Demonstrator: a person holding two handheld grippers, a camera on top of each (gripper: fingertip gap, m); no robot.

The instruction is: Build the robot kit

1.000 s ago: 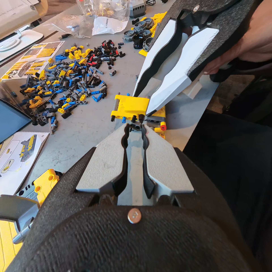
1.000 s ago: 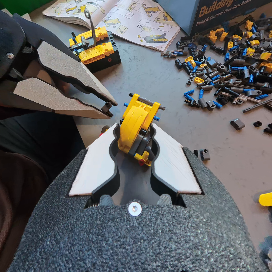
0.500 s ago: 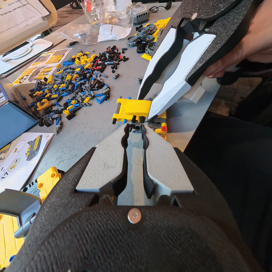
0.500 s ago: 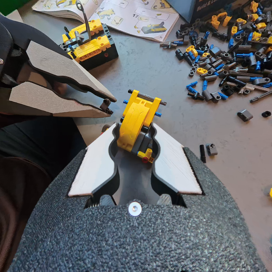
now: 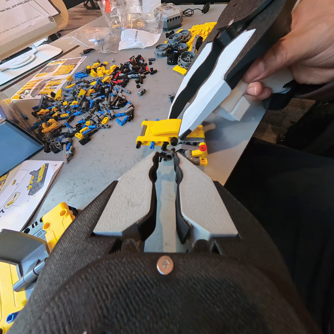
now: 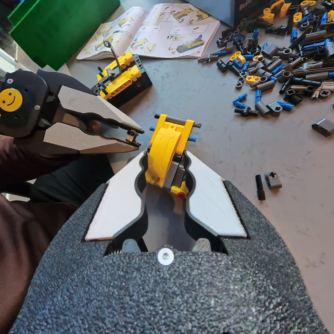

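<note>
While the right gripper clamps a yellow-and-grey brick sub-assembly just above the grey table, the left gripper pinches a small dark grey pin connector at its fingertips — just beside the assembly's near flank, almost touching. The assembly's long axis runs along the right gripper's fingers, a grey axle crossing its far end. The left gripper is the nearer tool — loose bricks lie well apart.
</note>
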